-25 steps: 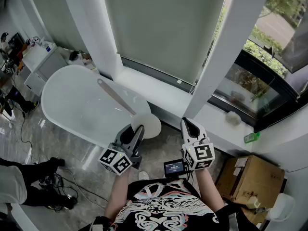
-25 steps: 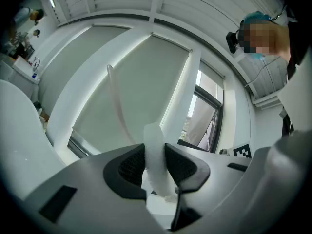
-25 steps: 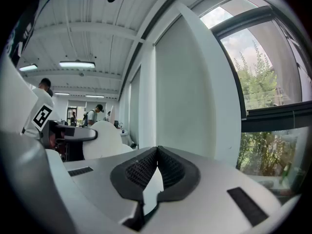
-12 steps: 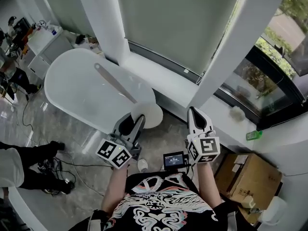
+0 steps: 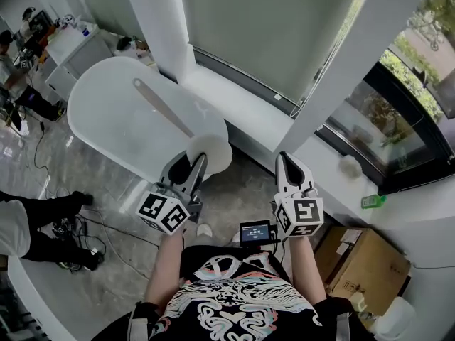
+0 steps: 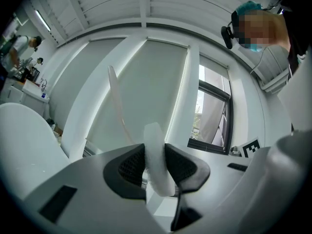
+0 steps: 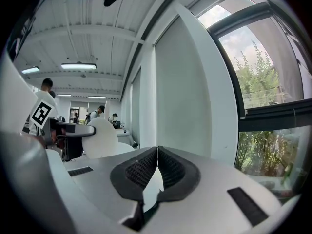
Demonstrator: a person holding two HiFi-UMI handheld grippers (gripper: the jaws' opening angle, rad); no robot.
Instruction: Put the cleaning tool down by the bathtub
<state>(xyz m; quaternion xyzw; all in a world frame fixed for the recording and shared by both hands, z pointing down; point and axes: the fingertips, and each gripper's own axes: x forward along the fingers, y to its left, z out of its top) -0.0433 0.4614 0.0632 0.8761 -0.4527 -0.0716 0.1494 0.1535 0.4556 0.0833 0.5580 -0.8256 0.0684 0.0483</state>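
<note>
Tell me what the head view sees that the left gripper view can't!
Only the head view: the brown cardboard box and the grey marble floor. Only the left gripper view: black ribbed pads squeezing the tool's white edge, and a ceiling strip light. Both: the white long-handled cleaning tool with round fluffy head, held in the left gripper.

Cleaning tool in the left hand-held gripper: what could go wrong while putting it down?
1. The left hand-held gripper pinches the cleaning tool only by its soft round head, so the long handle over the bathtub may swing or slip out.
2. Lowered, that handle could knock the tub rim.
</note>
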